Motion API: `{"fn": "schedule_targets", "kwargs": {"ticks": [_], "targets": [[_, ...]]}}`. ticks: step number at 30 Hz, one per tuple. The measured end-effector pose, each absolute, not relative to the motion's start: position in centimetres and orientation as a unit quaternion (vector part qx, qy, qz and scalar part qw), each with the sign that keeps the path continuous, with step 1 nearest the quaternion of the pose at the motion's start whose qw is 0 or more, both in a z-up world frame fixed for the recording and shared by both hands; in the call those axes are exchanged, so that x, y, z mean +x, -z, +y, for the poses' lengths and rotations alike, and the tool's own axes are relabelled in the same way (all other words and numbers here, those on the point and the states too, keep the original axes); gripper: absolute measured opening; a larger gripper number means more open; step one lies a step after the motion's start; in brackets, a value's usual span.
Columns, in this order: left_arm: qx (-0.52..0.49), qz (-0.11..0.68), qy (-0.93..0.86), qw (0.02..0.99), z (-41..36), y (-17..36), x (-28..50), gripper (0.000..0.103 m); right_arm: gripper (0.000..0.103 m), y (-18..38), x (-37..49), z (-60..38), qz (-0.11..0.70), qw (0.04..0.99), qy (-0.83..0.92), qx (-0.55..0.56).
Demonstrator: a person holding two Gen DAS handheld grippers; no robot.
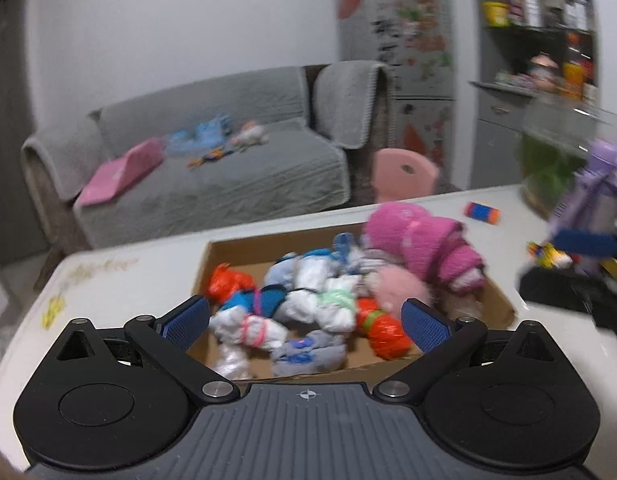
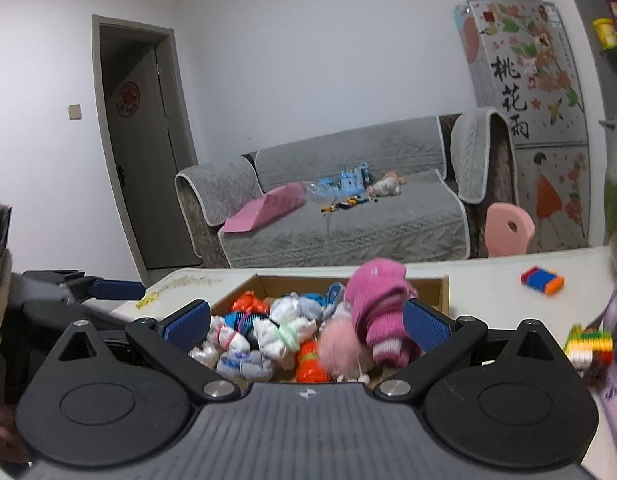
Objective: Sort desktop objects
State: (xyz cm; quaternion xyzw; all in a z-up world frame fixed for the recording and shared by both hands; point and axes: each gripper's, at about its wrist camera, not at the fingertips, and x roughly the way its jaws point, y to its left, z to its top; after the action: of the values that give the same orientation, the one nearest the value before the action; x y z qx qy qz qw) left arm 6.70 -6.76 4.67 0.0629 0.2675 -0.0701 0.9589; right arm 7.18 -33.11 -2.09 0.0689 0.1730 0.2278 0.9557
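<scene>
A shallow cardboard box (image 1: pixel 236 250) sits on the white table (image 1: pixel 140 280), filled with several rolled sock bundles (image 1: pixel 312 296) in white, orange and blue, plus a pink knit hat (image 1: pixel 420 240) with a fluffy pompom (image 1: pixel 396 292). My left gripper (image 1: pixel 304 320) is open and empty, above the box's near edge. My right gripper (image 2: pixel 306 322) is open and empty, over the same box (image 2: pixel 438 288); the pink hat (image 2: pixel 378 304) lies beside its right finger. The other gripper shows at the left of the right wrist view (image 2: pixel 108 288) and at the right of the left wrist view (image 1: pixel 584 240).
A small striped orange-blue roll (image 2: pixel 542 280) lies on the table at the far right, also seen in the left wrist view (image 1: pixel 482 213). A colourful block toy (image 2: pixel 588 344) and a purple item (image 1: pixel 596 196) stand at the right. A grey sofa (image 2: pixel 348 216), pink chair (image 2: pixel 508 228) and fridge (image 2: pixel 528 120) are behind the table.
</scene>
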Motion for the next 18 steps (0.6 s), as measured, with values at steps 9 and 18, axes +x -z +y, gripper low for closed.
{"fn": "schedule_targets", "kwargs": {"ticks": [9, 18], "targets": [[0.025, 0.276, 0.026, 0.961, -4.6, -4.6, 7.9, 0.102, 0.102, 3.1, 7.1, -32.6, 0.17, 0.963, -0.207, 0.039], [0.037, 0.268, 0.033, 0.962, -5.1, -4.7, 7.4, 0.102, 0.102, 3.5, 6.2, -32.4, 0.168, 0.965, -0.2, 0.026]]}}
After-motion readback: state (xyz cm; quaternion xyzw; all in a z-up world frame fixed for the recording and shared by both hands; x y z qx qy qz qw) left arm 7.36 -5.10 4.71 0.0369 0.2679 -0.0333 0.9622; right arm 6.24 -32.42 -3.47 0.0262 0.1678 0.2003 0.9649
